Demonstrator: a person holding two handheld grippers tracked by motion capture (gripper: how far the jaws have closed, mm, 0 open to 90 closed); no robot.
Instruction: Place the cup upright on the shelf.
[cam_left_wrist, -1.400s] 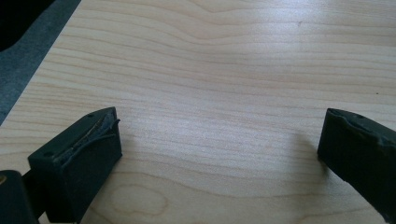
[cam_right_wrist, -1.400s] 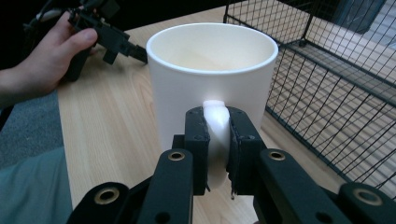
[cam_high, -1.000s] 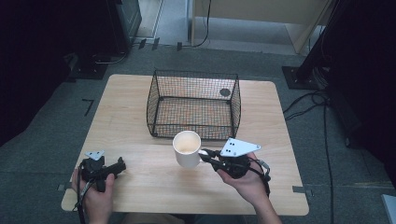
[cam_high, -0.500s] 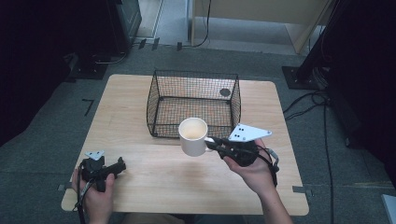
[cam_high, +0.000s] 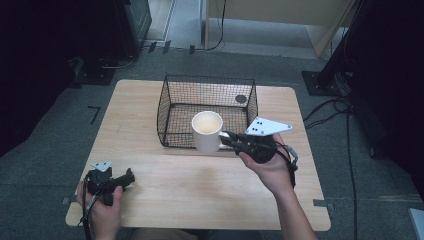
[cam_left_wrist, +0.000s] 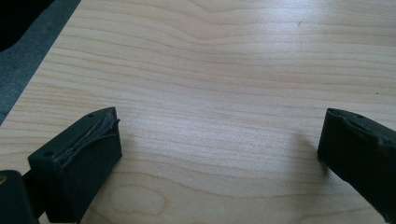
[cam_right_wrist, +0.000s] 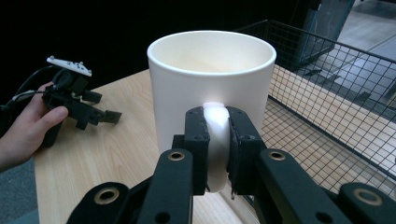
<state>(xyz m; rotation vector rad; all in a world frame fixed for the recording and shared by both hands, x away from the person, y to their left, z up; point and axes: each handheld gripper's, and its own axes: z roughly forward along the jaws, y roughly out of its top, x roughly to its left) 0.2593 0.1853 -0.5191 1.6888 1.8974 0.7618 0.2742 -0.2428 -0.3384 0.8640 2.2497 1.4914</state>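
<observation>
Down at the lower left of the high view, the left gripper (cam_high: 131, 178) sits on the wooden table (cam_high: 200, 190), jaws spread wide with nothing between them. Mid-frame, the right gripper (cam_high: 226, 140) is clamped tight on the handle of the white mug (cam_high: 207, 131), holding it upright off the table, right at the front edge of the wire basket (cam_high: 207, 107) behind it.
</observation>
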